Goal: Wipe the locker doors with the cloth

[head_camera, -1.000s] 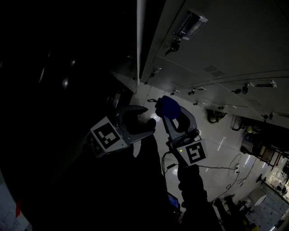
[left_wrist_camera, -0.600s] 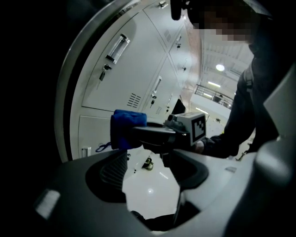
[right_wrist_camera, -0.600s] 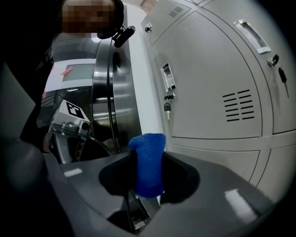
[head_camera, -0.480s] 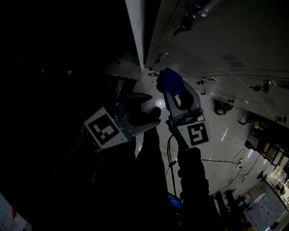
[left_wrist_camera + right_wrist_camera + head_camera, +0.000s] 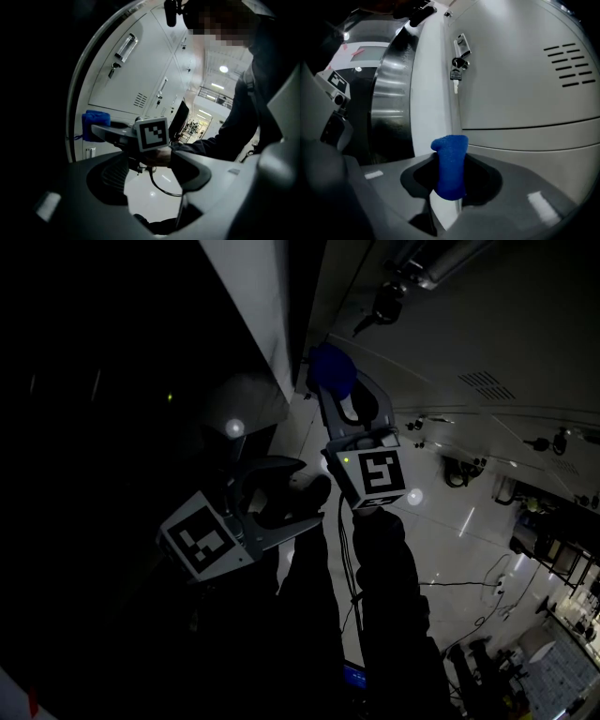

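Note:
A blue cloth [image 5: 330, 367] is clamped in my right gripper [image 5: 334, 382], which is shut on it. The cloth [image 5: 450, 168] stands up between the jaws, right in front of the white vertical edge [image 5: 436, 84] of the grey locker bank. I cannot tell if it touches. The nearest locker door [image 5: 520, 70] has a key with a tag [image 5: 456, 71] in its lock. My left gripper [image 5: 298, 491] hangs lower and to the left, open and empty. In the left gripper view, the cloth [image 5: 95, 124] and the right gripper's marker cube [image 5: 153, 132] show past my open jaws [image 5: 150, 183].
More locker doors [image 5: 487, 324] run off to the right with handles and vent slots. A shiny metal column [image 5: 391, 93] stands left of the lockers. The left side of the head view is very dark. A glossy floor [image 5: 469, 521] with cables lies below.
The right gripper has risen with the cloth and moved closer to the locker's corner edge. The left gripper has dropped slightly and drifted left, still open.

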A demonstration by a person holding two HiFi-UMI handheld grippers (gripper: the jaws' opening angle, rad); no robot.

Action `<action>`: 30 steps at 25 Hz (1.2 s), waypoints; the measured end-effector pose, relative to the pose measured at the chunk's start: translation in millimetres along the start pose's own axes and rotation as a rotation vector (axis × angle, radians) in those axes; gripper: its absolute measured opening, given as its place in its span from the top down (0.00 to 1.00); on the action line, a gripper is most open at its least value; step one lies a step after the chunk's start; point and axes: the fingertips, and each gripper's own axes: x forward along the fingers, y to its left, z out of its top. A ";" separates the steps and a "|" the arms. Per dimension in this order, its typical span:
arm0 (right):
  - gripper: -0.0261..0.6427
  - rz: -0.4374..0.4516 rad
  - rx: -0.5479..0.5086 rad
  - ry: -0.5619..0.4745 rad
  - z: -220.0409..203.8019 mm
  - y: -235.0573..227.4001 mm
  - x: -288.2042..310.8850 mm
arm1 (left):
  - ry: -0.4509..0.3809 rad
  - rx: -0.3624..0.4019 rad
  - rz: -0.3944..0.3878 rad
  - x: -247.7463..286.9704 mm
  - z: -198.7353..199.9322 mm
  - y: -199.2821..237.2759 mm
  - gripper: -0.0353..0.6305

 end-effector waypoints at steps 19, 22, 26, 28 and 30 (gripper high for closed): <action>0.78 -0.084 -0.004 -0.008 -18.6 -43.6 -1.5 | 0.005 -0.001 -0.033 18.4 -6.2 0.6 0.55; 0.78 -0.093 -0.017 -0.002 -19.2 -54.3 -14.0 | 0.007 0.004 -0.050 24.9 -5.6 -1.9 0.55; 0.78 -0.114 -0.030 0.004 -22.3 -71.5 -34.5 | 0.017 0.011 -0.071 34.7 -7.3 -3.1 0.55; 0.78 -0.130 -0.033 0.005 -24.3 -81.5 -45.4 | 0.025 0.017 -0.081 40.0 -8.5 -3.4 0.55; 0.78 -0.153 -0.028 0.004 -27.1 -92.0 -57.7 | 0.038 0.023 -0.093 44.9 -10.3 -5.2 0.55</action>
